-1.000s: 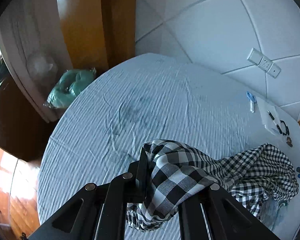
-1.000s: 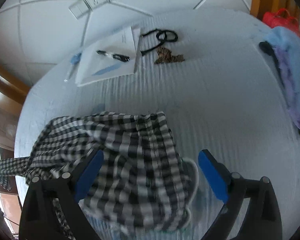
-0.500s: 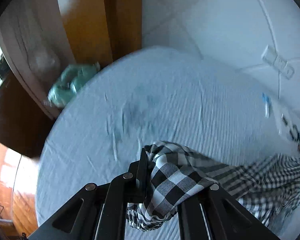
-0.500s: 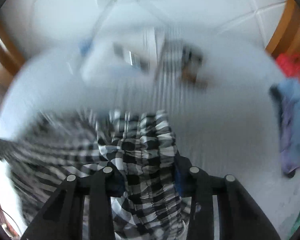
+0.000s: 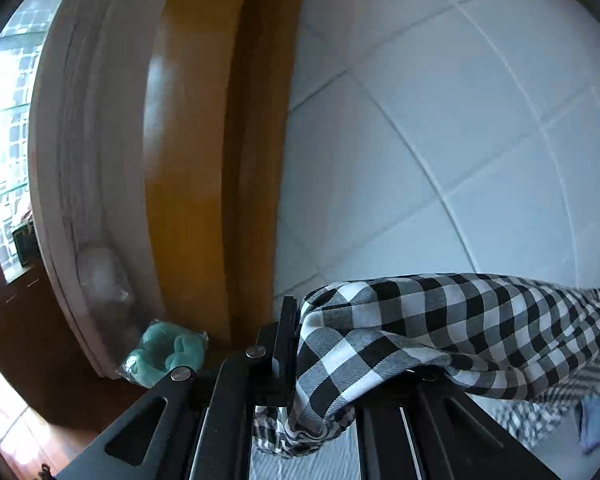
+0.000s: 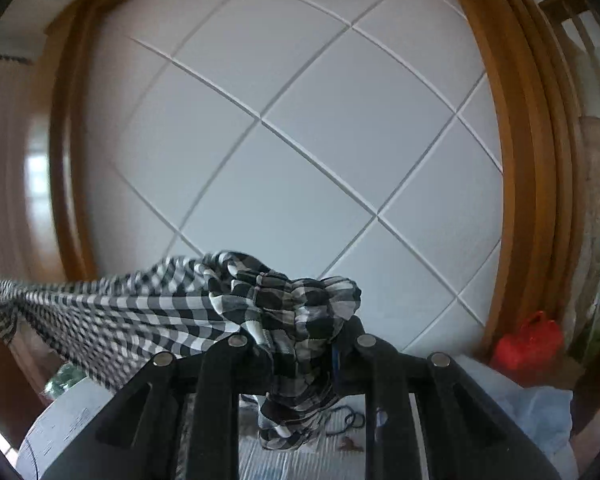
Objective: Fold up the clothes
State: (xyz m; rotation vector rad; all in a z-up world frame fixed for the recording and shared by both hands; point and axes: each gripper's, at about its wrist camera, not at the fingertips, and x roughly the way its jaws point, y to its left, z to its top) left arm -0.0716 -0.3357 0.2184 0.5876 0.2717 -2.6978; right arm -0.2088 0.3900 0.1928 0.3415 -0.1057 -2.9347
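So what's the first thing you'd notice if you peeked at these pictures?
The black-and-white checked cloth, pinched between the fingers of the left gripper at the bottom of its view and bunched in the right gripper, whose fingers are closing on it. It stretches sideways between them, with a white wall of big slanted squares behind.

We can read no text, label, brand, number or sign in either view. The checked garment (image 5: pixel 440 328) shows only its black and white squares, and the red bag (image 6: pixel 528 344) is too small and blurred for us to tell any print on it.
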